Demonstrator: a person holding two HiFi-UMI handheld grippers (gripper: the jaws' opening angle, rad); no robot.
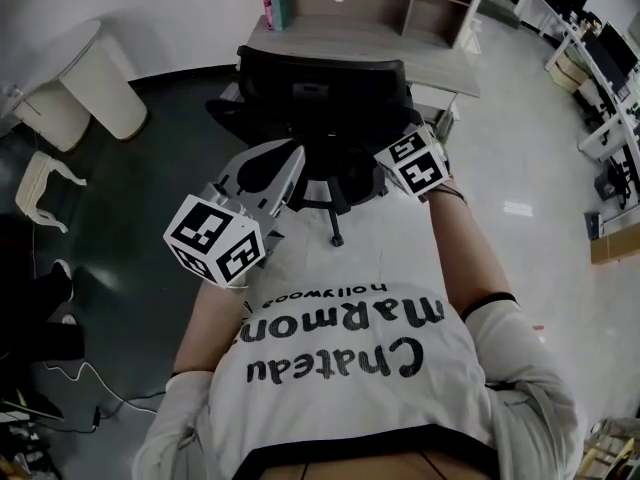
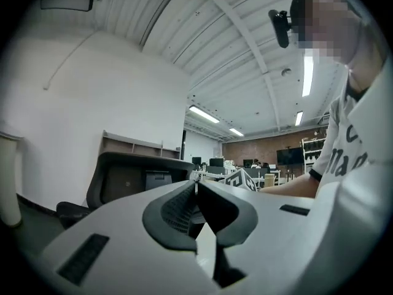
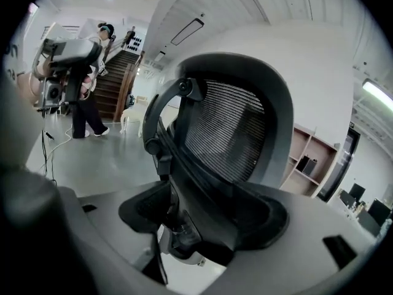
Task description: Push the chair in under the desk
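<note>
Chair just before desk

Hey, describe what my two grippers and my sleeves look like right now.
The left gripper and right gripper are light grey plastic with dark ribbed fingers; each carries a white cube with black square markers. Short white sleeves, dark-edged.

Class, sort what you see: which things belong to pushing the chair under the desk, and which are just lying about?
Job: chair; desk; right gripper, jaws around the chair back.
Lying about: books on the desk; white stool; floor cable.
</note>
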